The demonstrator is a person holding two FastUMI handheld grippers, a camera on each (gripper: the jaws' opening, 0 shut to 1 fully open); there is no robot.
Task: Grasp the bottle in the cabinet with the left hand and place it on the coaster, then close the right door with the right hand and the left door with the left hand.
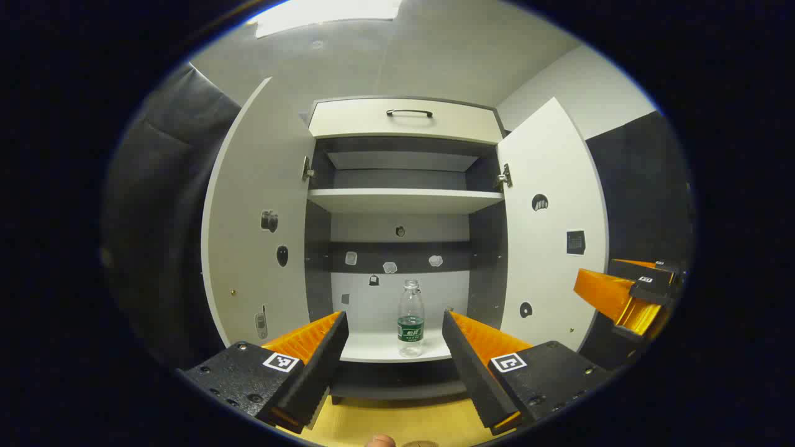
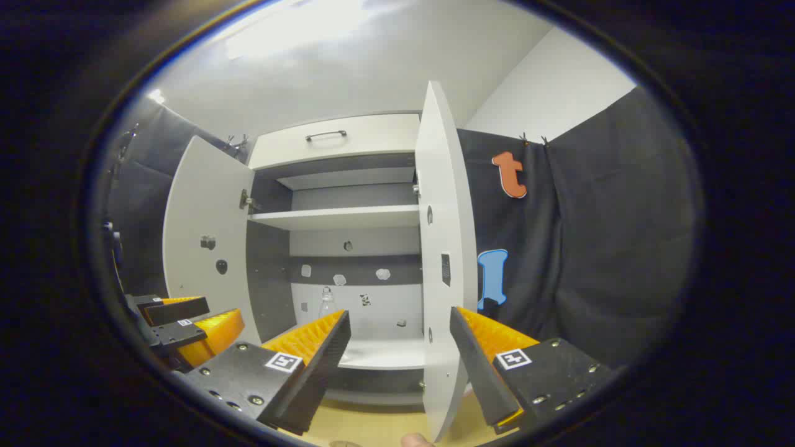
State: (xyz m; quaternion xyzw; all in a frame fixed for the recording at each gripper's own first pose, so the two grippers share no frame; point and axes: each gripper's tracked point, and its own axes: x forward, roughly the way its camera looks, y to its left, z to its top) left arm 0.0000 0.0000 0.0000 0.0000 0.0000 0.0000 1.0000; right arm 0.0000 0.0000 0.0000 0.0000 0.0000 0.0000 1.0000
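Bottle (image 1: 410, 318) stands upright on the cabinet's bottom shelf (image 1: 372, 351), near the front edge and roughly mid-width. In the left gripper view it sits right in the gap between the left gripper (image 1: 395, 338) fingers but farther back, not touching either one. Left gripper points straight into the cabinet (image 1: 404, 118), level, spread wide, holding nothing. Both doors are open: left door (image 1: 258, 217) and right door (image 1: 549, 217) swung out to the sides. Right gripper (image 2: 397, 341) is off to the right; in its own view the right door's edge (image 2: 444, 279) runs upright between its fingers w/o contact. It's spread wide too, nothing in it. Bottle's top (image 2: 327, 301) peeks over its left finger.
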